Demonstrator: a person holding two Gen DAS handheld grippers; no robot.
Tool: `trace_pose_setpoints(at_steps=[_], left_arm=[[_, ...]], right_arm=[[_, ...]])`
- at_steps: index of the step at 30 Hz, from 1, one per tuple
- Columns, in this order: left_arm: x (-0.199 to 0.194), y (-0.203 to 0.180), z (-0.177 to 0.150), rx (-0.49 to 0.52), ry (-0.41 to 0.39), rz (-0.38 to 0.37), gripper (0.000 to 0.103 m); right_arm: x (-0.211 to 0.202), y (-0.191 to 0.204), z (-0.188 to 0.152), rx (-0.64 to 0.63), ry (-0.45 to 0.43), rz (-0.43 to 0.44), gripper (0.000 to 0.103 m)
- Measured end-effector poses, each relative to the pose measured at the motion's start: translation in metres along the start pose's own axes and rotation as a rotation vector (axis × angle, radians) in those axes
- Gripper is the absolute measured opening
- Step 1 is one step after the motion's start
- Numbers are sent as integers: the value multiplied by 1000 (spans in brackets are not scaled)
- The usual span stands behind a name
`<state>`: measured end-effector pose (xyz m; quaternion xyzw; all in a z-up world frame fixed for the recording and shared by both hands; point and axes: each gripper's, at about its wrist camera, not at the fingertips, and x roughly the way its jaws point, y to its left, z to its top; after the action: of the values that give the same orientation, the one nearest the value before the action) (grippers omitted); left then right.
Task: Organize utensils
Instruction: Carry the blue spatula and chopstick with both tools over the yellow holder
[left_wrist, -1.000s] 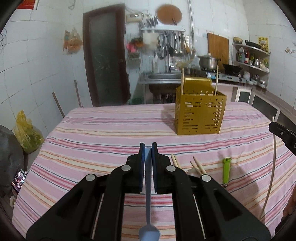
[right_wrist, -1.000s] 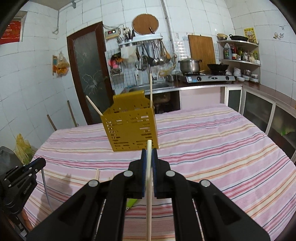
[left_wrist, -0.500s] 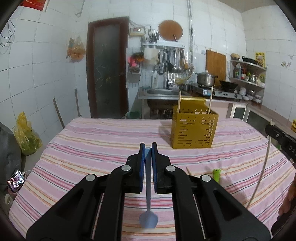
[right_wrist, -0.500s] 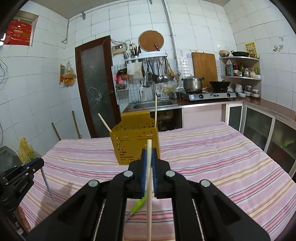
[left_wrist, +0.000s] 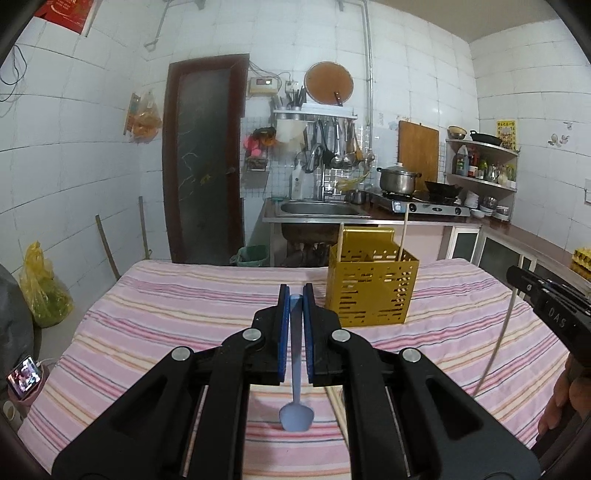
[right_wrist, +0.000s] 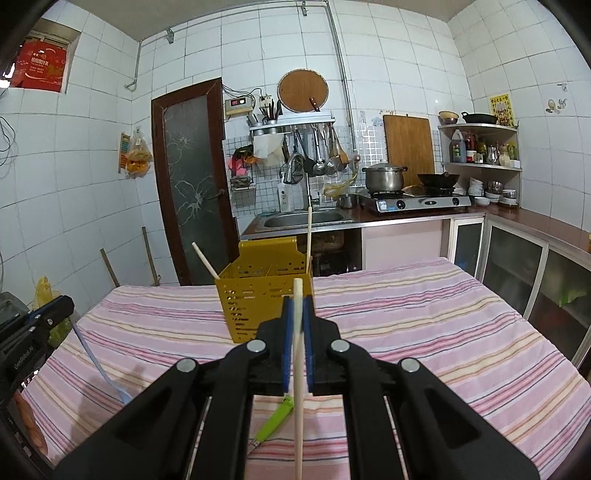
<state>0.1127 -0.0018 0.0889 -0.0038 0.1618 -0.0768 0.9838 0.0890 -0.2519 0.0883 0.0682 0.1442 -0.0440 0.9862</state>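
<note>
A yellow perforated utensil holder (left_wrist: 372, 288) (right_wrist: 263, 297) stands upright on the striped tablecloth with two chopsticks leaning in it. My left gripper (left_wrist: 295, 290) is shut on a light blue spoon (left_wrist: 296, 391), handle between the pads and bowl hanging down above the cloth. My right gripper (right_wrist: 297, 301) is shut on a pale wooden chopstick (right_wrist: 298, 376) that hangs straight down. Both grippers are raised above the table, short of the holder. The left gripper with its spoon (right_wrist: 101, 369) shows at the left edge of the right wrist view; the right gripper's chopstick (left_wrist: 496, 347) shows at right in the left wrist view.
A green-handled utensil (right_wrist: 275, 419) lies on the cloth below my right gripper, and loose chopsticks (left_wrist: 338, 406) lie under my left. Behind the table (right_wrist: 424, 332) are a sink, a stove with a pot, shelves and a dark door. A phone (left_wrist: 24, 376) stands at far left.
Both grippers have risen and tilted up with their utensils, so the holder sits lower in view and more wall shows. The grips on spoon and chopstick are unchanged.
</note>
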Motion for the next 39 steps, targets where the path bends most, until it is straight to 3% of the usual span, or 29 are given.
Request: trace_pose_setpoints(at_steps=[12, 20, 26, 31, 39], left_arm=[[21, -22, 36, 10, -57, -52, 6], [43, -48, 82, 14, -127, -106, 6], [75, -66, 122, -4, -172, -153, 6], [110, -79, 149, 5, -222, -140, 6], [189, -80, 140, -3, -193, -119, 6]], right_arm=[[9, 3, 32, -33, -53, -47, 6], [29, 5, 80, -57, -121, -56, 6], [52, 5, 128, -57, -188, -51, 6], [78, 8, 164, -49, -234, -32, 6], [145, 16, 169, -6, -223, 12, 6]])
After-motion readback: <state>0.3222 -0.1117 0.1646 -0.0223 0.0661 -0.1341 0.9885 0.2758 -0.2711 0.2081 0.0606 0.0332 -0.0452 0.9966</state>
